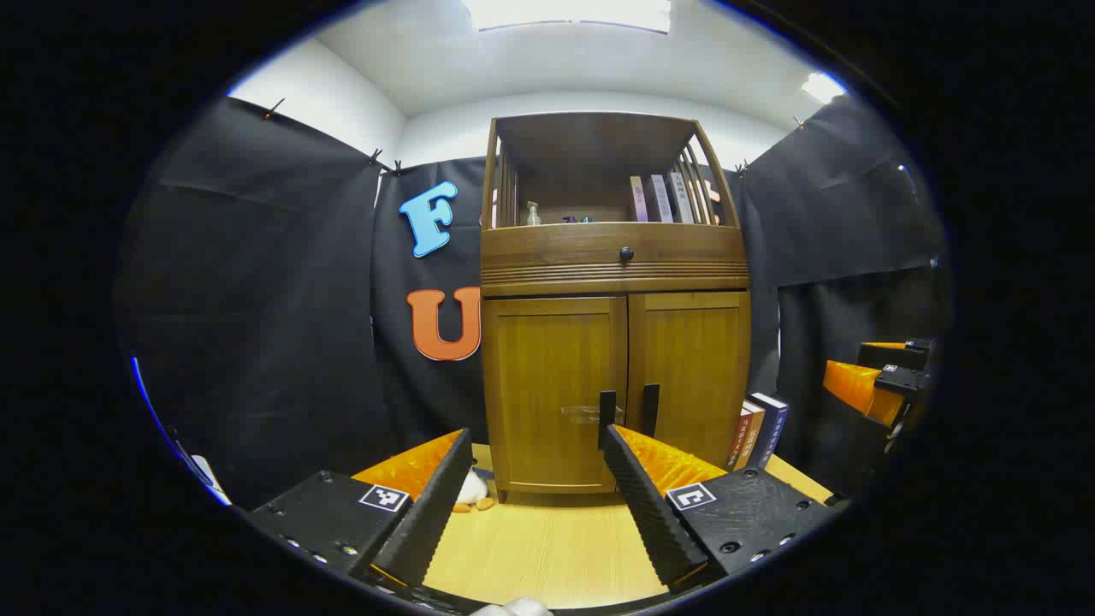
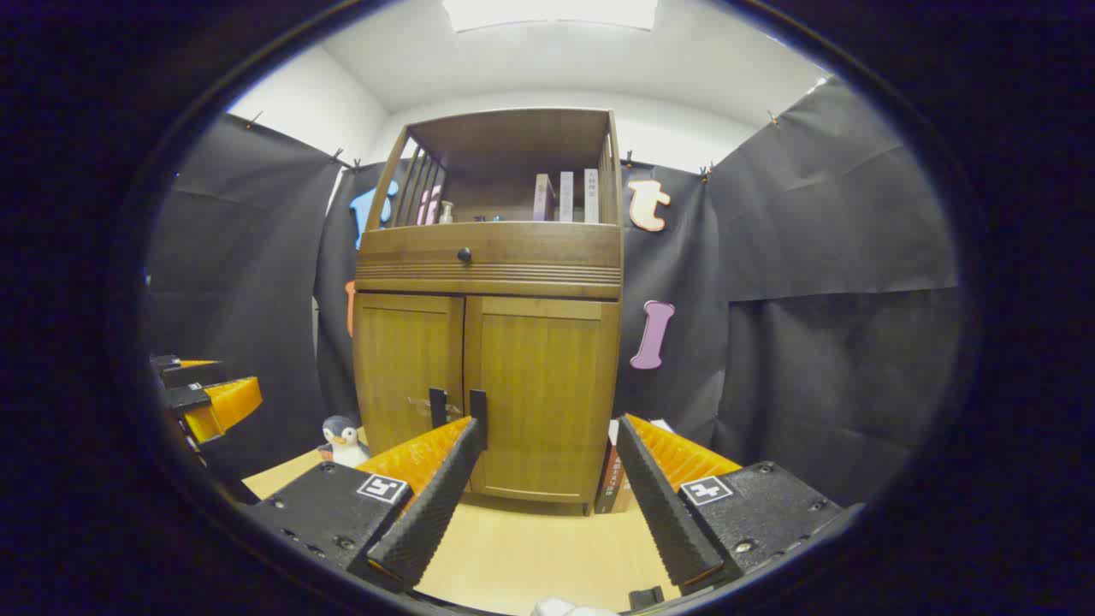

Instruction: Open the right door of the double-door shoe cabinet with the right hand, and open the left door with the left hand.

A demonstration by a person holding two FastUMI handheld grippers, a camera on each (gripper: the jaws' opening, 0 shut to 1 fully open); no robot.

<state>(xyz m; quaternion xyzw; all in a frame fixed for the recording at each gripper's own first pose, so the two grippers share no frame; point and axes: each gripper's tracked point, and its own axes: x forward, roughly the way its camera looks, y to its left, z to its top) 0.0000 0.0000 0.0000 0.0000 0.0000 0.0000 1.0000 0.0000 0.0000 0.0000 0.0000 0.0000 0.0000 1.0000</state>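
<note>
Shoe cabinet (image 1: 616, 342) doors are the target, and both pairs of tongs hang short of them, gripping nothing. The left tongs (image 1: 535, 500) stand with their fingers spread wide apart above the desk (image 1: 547, 547), with the left door (image 1: 556, 389) dead ahead at twelve o'clock. The right tongs (image 2: 547, 500) are likewise spread wide, with the right door (image 2: 543, 393) at twelve o'clock. In the left gripper view the right tongs also appear at three o'clock; in the right gripper view the left tongs appear at nine o'clock.

Both doors look closed and flush, meeting along a centre seam. Two dark upright handles sit either side of that seam low on the doors: the left handle (image 1: 606, 409) and the right handle (image 1: 650, 409). Above the doors runs a drawer with a dark knob (image 1: 626, 253), then an open shelf holding books (image 1: 659, 198) and a small bottle (image 1: 533, 214). A toy penguin (image 2: 344, 441) stands on the desk at the cabinet's left foot, and more books lean at its right foot (image 1: 757, 432).

By my reading, the step in hand is the approach, with neither door yet opened. The next move calls for the right tongs to advance to the right handle, close across it and pull outward along the hinge arc.
</note>
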